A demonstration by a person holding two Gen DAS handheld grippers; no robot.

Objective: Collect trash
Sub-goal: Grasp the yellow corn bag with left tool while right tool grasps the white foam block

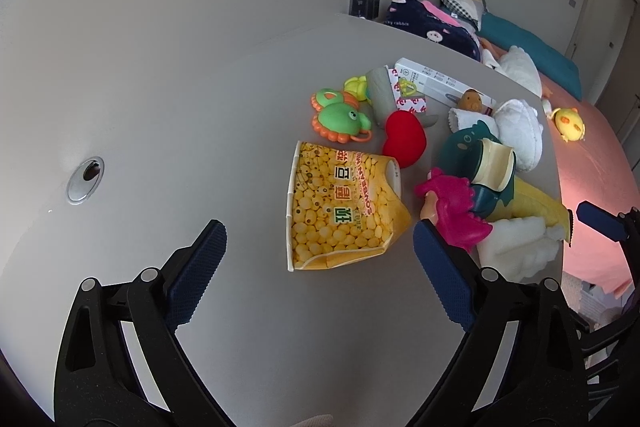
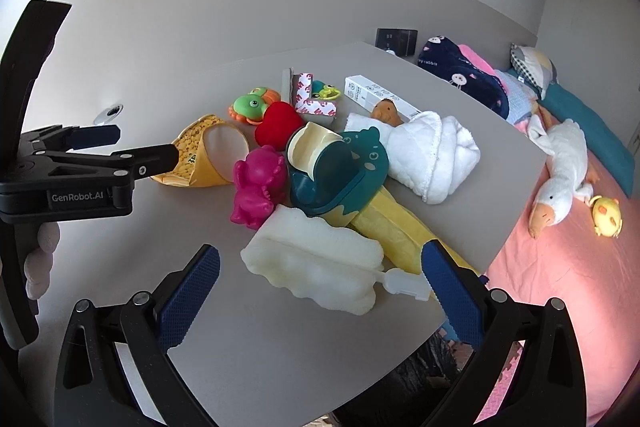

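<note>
An empty yellow snack bag lies crumpled on the grey table. My left gripper is open, with the bag's near end between its blue pads and neither pad pressing on it. In the right wrist view the same left gripper comes in from the left, beside the bag. A white foam block lies just ahead of my right gripper, which is open and holds nothing. One blue pad of the right gripper shows at the right edge of the left wrist view.
Toys crowd the table: a pink figure, teal dinosaur holder, red heart, green turtle, white towel, white box. A cable hole sits left. A pink bed lies right of the table edge.
</note>
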